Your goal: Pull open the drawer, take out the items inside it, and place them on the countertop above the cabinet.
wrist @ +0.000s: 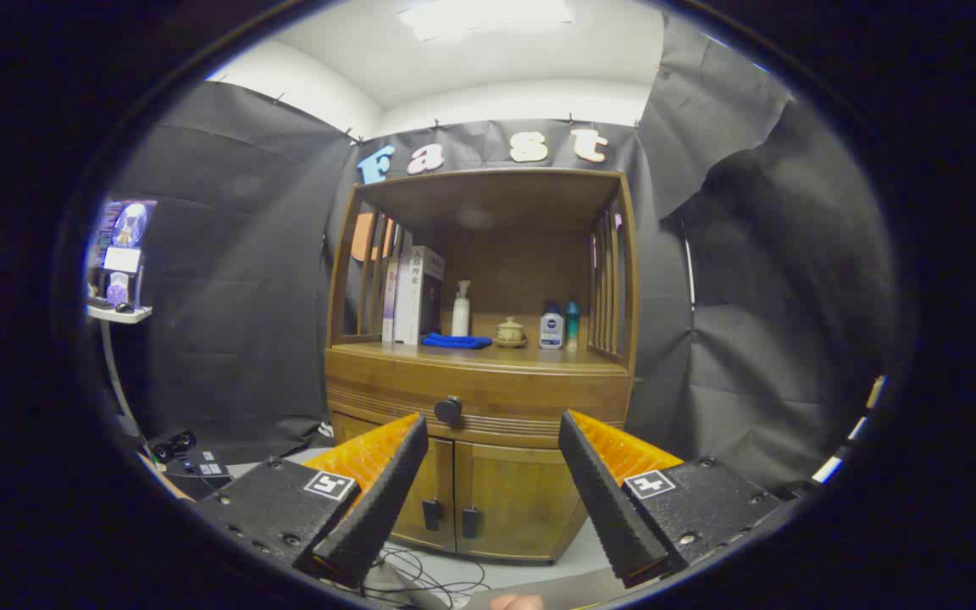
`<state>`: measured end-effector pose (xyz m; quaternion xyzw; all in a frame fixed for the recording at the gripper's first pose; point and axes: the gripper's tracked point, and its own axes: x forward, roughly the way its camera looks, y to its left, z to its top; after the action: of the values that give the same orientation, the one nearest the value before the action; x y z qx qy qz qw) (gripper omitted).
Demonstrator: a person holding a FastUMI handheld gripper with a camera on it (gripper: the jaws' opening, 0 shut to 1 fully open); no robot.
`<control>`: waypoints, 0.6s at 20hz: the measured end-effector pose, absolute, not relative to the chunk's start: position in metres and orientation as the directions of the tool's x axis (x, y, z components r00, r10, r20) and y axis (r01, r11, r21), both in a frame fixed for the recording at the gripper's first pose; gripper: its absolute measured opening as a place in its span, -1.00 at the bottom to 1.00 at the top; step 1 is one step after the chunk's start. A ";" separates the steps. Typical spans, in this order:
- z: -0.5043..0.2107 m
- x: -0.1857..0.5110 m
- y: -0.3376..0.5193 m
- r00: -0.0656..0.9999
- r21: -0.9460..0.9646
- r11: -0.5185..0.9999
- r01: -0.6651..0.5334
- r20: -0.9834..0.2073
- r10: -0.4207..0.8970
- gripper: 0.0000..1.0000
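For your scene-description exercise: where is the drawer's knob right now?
In the gripper view, the dark round knob sits on the closed drawer front, below the countertop and above the double doors, just beyond the open gripper, nearer its left finger.

The gripper point(492, 436) is level and faces straight ahead — its two fingers point(374, 500) spread wide apart, gripping nothing. Below them, a bit of the person's hand point(515, 602) peeks in.
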<state>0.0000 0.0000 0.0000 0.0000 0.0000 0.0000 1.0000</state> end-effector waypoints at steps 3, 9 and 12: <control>0.004 -0.001 -0.001 1.000 -0.005 1.000 -0.001 0.010 0.001 1.00; 0.004 0.000 -0.004 1.000 0.002 1.000 -0.007 0.009 0.007 1.00; 0.005 -0.001 -0.006 1.000 0.004 1.000 -0.001 0.010 0.001 1.00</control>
<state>-0.0007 -0.0065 0.0050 0.0021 -0.0049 0.0005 1.0000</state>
